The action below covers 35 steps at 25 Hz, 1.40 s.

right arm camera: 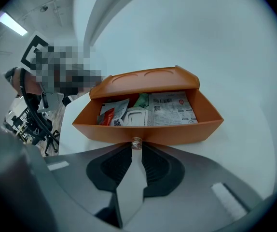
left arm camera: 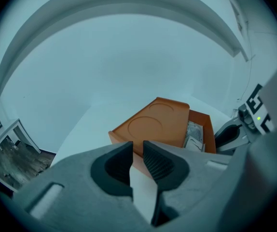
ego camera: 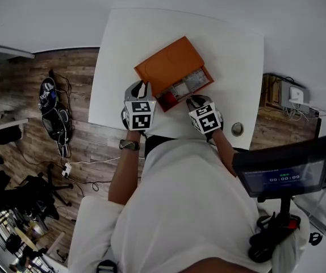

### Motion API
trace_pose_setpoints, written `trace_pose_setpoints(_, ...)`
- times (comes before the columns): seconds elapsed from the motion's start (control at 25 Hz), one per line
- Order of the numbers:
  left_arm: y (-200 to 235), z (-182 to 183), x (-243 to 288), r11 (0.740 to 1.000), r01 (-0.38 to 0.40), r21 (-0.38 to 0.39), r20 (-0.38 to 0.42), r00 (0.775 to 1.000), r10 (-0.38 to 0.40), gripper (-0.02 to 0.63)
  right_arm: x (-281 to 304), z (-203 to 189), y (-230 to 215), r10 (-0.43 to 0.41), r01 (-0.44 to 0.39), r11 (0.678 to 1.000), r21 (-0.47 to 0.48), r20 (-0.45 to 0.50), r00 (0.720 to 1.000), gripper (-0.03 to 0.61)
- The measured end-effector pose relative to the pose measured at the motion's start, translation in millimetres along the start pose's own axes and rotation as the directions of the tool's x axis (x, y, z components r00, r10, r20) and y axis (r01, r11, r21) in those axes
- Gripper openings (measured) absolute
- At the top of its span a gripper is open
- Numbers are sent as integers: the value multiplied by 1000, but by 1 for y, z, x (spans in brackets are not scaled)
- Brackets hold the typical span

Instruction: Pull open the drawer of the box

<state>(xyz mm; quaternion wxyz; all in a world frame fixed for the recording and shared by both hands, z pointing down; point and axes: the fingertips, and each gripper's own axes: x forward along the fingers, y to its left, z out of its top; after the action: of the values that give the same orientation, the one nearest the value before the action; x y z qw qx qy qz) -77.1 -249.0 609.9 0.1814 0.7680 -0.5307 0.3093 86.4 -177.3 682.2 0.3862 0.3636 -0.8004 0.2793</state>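
Both right gripper [right arm camera: 136,148] jaws pinch the knob [right arm camera: 137,142] of the open drawer [right arm camera: 177,131].

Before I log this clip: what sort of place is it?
Probably an office or lab workroom: a white table, a wood-look floor strewn with cables, and a screen on a stand.

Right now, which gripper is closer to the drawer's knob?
Right. The right gripper pinches the knob on the drawer front; the left gripper holds nothing, at the box's far corner, away from the knob.
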Motion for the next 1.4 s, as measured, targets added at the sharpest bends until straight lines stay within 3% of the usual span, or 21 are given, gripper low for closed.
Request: trace_pose_setpoints(1.4,-1,1,1,1000,-4,-4,8,1000,4,71,-12,-23,-1,-12,12,1000,18,-17,1000,67)
